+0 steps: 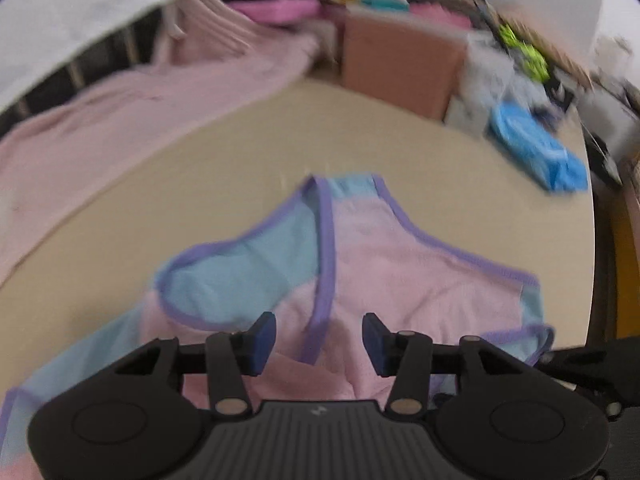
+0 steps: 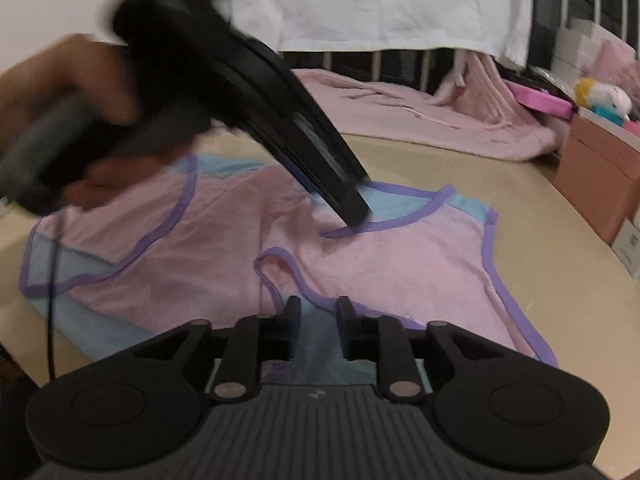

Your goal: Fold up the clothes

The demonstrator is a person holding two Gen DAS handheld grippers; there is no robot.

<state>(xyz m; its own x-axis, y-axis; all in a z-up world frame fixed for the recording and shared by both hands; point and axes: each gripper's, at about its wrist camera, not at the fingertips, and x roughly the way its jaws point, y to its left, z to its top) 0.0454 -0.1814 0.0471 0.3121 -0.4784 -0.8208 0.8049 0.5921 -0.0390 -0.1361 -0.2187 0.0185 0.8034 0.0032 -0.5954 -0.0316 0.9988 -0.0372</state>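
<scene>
A pink and light-blue sleeveless top with purple trim [image 1: 392,264] lies spread on the beige table [image 1: 240,152]. My left gripper [image 1: 319,340] is open just above the pink cloth, with a purple trim strip between its blue pads. In the right wrist view the left gripper [image 2: 356,216] reaches down onto the top [image 2: 400,264] near the neckline. My right gripper [image 2: 319,316] hovers low over the top's near edge, its jaws a small gap apart with nothing held.
A pink hoodie [image 1: 120,120] lies at the table's far side, also in the right wrist view [image 2: 440,120]. A brown box [image 1: 400,64], a blue bag [image 1: 536,148] and clutter stand at the back. A white sheet [image 2: 400,4] hangs behind.
</scene>
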